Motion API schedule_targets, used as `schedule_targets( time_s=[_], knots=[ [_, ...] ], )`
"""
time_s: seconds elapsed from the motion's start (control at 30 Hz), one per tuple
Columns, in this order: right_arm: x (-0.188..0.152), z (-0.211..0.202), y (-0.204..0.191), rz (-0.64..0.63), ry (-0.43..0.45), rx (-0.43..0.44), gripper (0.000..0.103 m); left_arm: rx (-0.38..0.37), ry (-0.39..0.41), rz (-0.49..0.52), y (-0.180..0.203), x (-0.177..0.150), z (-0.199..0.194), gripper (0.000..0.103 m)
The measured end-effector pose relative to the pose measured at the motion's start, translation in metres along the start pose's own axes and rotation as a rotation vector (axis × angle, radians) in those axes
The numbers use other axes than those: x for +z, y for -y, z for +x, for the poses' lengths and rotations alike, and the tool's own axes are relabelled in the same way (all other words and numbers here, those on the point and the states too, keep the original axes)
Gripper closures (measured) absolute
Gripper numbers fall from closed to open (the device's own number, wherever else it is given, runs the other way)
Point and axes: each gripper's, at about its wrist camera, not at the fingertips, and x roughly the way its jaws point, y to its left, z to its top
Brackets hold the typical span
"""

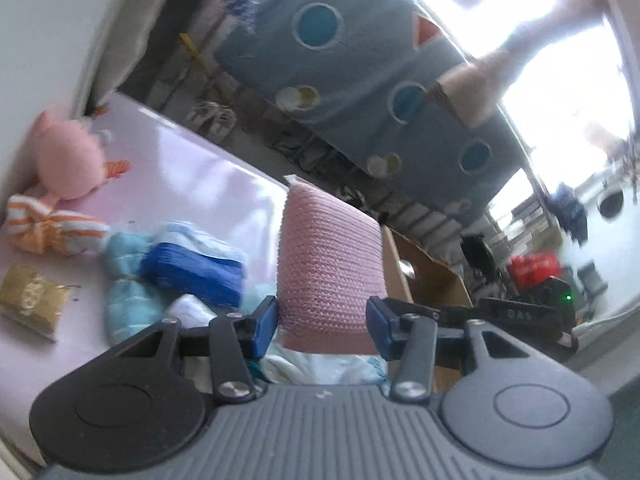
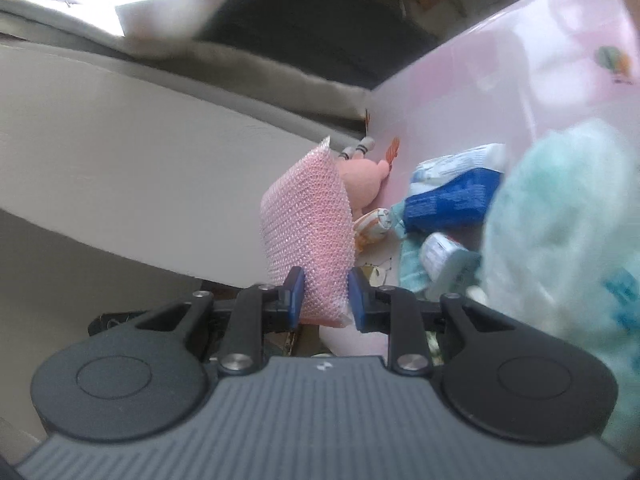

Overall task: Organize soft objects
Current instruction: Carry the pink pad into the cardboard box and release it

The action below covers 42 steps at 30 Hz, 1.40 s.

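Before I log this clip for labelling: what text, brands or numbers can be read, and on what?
"DAS": pale letters, blurred, on the black device right of the left gripper.
Gold foil packet: embossed marks, unreadable.
Blue-and-white soft packs: print too blurred.
White-and-blue tube: label too small.

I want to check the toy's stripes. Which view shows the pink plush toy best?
The left wrist view: the pink plush toy lies in the open on the pink surface. In the right wrist view the toy is small and partly hidden behind the pink bubble-wrap pouch.
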Motion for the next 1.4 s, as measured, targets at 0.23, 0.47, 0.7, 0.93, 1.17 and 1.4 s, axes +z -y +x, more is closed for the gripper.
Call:
schedule_targets(
  time_s=[0.23, 0.47, 0.7, 0.93, 1.17, 1.4],
  knots=[
    [-0.039, -0.094, 0.031, 0.052, 0.145, -0.022, 0.08, -0.092, -0.113, 0.121, 0.066, -0.027, 0.046, 0.055],
    [-0.045, -0.195, 0.067, 0.079, 0.341, -0.16, 0.08, -0.086, -0.175, 0.242, 0.118, -0.051, 0.093, 0.055],
    [0.024, -0.25, 0.106, 0.023, 0.447, -0.496, 0.08, -0.012, -0.165, 0.228, 0.108, -0.057, 0.088, 0.055],
    [0.094, -0.222, 0.155, -0.049, 0.37, -0.824, 0.071, 0.09, -0.16, 0.165, 0.076, -0.049, 0.08, 0.055],
    [0.09, -0.202, 0.157, -0.114, 0.37, -0.942, 0.07, 0.13, -0.123, 0.184, 0.066, -0.045, 0.063, 0.054],
    [0.096, -0.198, 0.139, -0.107, 0.394, -0.938, 0.07, 0.205, -0.088, 0.209, 0.052, -0.047, 0.043, 0.054]
  ],
)
